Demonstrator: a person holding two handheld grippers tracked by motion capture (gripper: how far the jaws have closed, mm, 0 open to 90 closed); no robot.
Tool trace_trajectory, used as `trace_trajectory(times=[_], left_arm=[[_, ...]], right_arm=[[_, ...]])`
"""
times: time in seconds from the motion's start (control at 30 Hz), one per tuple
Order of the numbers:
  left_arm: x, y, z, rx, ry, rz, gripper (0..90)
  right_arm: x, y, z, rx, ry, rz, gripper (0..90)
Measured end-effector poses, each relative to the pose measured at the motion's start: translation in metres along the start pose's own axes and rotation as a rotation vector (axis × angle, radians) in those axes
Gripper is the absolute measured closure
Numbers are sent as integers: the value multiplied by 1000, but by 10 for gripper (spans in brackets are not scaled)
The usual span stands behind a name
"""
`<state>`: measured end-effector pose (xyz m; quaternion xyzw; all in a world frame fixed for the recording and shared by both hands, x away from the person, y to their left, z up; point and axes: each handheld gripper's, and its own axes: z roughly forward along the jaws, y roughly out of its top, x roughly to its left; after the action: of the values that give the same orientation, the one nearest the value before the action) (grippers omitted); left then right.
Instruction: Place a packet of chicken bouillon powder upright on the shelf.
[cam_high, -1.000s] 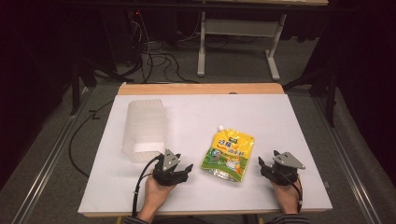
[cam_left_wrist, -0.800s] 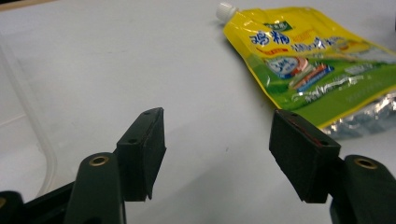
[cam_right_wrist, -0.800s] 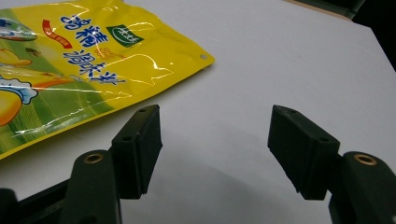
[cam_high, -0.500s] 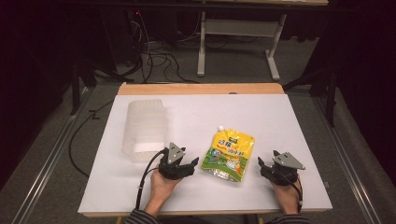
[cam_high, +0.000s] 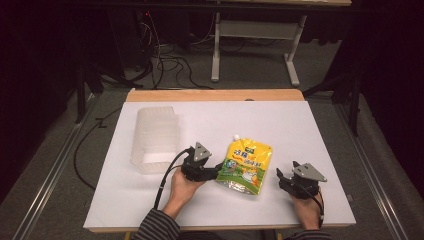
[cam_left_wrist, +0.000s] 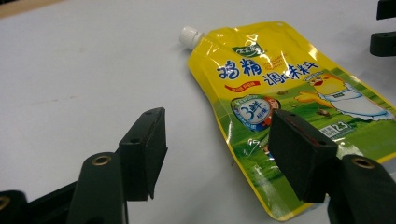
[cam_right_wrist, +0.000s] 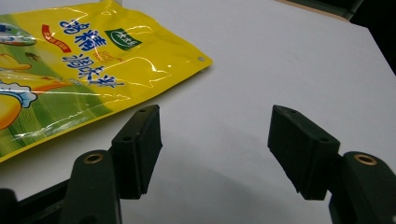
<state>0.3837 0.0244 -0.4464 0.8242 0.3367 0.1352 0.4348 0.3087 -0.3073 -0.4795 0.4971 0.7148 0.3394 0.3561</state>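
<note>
Reaching in from the near edge, the left hand-held gripper (cam_high: 216, 172) has its jaws spread apart at the lower left edge of the yellow spouted pouch (cam_high: 245, 164), one jaw over the pouch's edge and the other over the bare white desk (cam_high: 300, 130). The right hand-held gripper (cam_high: 281, 179) sits just right of the pouch, jaws likewise apart and holding nothing. The pouch lies flat near the desk's middle, white cap (cam_left_wrist: 191, 37) pointing away, with a clear plastic container (cam_high: 155, 137) beyond the left gripper.
</note>
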Motion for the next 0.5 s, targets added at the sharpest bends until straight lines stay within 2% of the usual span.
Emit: trace_trajectory(times=[0.07,0.13,0.23,0.3,0.5], left_arm=[[1,5,2,3,-5,-9,367],[-1,11,6,-8,7,5,363],[-1,14,9,6,6,14,351],[-3,20,17,31,4,29,342],[-4,29,31,89,11,21,327]], right_arm=[[0,0,0,1,-3,6,354],[0,0,0,1,-2,3,354],[1,0,1,11,0,2,354],[1,0,1,9,-5,-2,354],[-1,0,0,2,-7,13,351]])
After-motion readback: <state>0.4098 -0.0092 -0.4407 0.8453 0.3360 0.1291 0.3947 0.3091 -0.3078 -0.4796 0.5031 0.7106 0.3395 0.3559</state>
